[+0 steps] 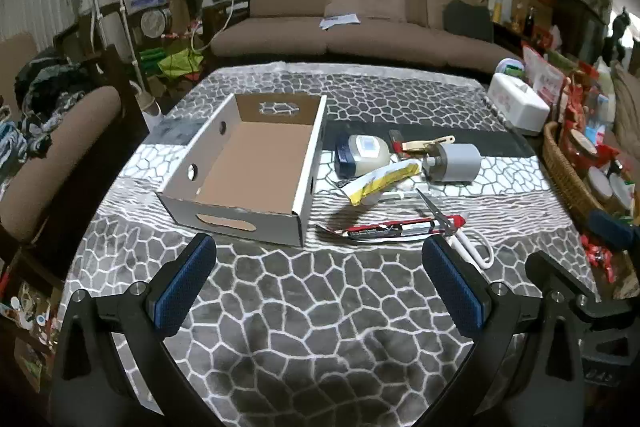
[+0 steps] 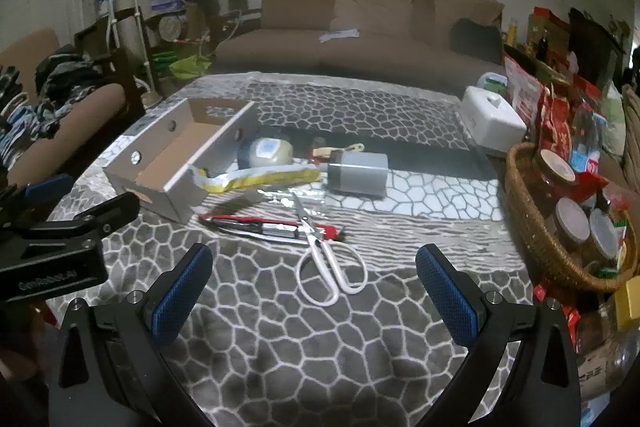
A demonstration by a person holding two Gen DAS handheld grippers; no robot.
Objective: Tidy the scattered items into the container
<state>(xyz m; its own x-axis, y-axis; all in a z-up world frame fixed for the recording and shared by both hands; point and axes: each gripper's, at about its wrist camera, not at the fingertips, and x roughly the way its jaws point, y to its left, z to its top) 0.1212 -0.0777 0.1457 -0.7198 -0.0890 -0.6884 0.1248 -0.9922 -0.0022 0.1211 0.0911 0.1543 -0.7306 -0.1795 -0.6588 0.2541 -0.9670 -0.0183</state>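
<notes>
An empty white cardboard box (image 1: 308, 163) with a brown inside stands on the patterned table, also in the right wrist view (image 2: 216, 157). To its right lie a jar with a blue lid (image 1: 362, 155), a yellow-white packet (image 1: 384, 183), a grey cylinder (image 1: 456, 163), a red-black flat pack (image 1: 392, 229) and white-handled scissors (image 2: 332, 267). My left gripper (image 1: 320, 259) is open and empty, hovering near the box's front. My right gripper (image 2: 314, 267) is open and empty, its fingers either side of the scissors' handles but short of them.
A wicker basket (image 2: 532, 227) full of jars and packets stands at the table's right edge. A white tissue box (image 2: 494, 123) sits at the back right. A brown sofa (image 1: 360, 27) lies behind the table. An armchair (image 1: 60, 155) is at the left.
</notes>
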